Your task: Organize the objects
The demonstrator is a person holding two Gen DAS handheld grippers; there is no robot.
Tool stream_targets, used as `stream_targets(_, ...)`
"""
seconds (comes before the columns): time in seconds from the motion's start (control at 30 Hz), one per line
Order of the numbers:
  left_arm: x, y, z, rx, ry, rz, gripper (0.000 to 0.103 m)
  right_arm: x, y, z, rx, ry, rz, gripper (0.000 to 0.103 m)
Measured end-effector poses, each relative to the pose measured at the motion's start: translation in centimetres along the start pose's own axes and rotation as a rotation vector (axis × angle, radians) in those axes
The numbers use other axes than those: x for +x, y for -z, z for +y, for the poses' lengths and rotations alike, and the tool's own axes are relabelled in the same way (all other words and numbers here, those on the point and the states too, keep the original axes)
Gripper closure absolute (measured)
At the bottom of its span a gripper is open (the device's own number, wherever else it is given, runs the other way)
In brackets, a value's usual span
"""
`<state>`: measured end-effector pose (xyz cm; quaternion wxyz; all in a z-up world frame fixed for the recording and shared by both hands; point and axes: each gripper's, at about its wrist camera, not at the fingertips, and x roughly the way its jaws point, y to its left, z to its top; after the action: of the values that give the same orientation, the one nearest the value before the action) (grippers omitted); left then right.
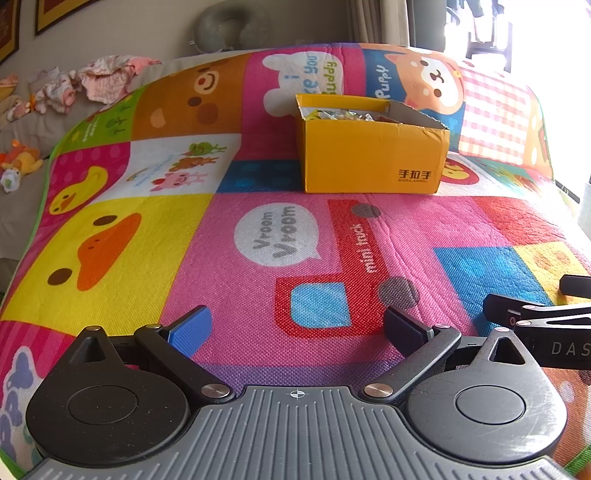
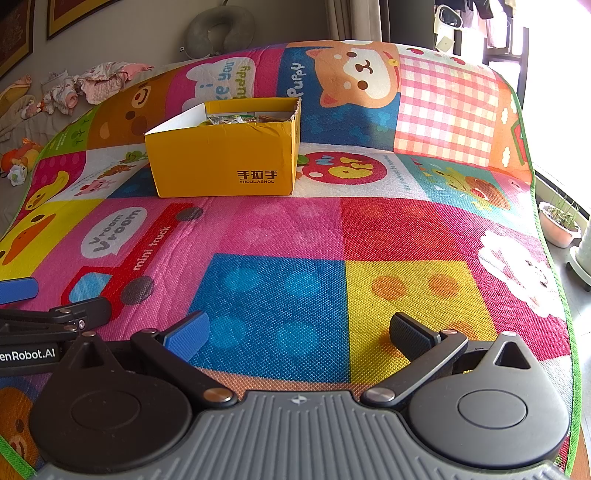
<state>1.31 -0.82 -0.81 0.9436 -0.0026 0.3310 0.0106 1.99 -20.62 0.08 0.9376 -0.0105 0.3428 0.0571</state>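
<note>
Toward the far edge of the play mat (image 1: pixel 258 229), left of its middle: one yellow cardboard box (image 1: pixel 373 155), open-topped, black lettering on its near face, standing flat on the mat. Contents: small mixed items in wrappers (image 1: pixel 340 114), too small to identify. Mat: printed panels of ducks, a bear, a puppy, a red "mini truck" and a "Vroom Vroom" bubble; green border.

Near edge of the mat, left portion: left hand-held gripper (image 1: pixel 299 328), fingers spread wide, nothing between them, over the red truck panel. One blue pad (image 1: pixel 190 328), one dark pad.

Near edge, right portion: right hand-held gripper (image 2: pixel 299 332), fingers likewise spread wide and empty, over the blue and yellow panels. Both grippers lie side by side, well apart from the box.

Beyond the far edge: grey neck pillow (image 2: pixel 219 31) against the wall. Off the left edge: crumpled clothes (image 1: pixel 99 79) and soft toys (image 1: pixel 18 160). Off the right edge: potted plant (image 2: pixel 559 221) by the window.
</note>
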Motion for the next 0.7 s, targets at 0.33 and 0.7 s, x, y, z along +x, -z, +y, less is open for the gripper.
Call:
stream_targets(0.33,0.23,-0.19,-0.28,-0.018,-0.020,0.000,0.001,-0.02,0.01,0.00,0.000,0.000,0.000,0.000)
stream_targets(0.7,0.15,-0.11,0.00,-0.016,-0.002,-0.004,0.002,-0.01,0.01,-0.01,0.000,0.000,0.000,0.000)
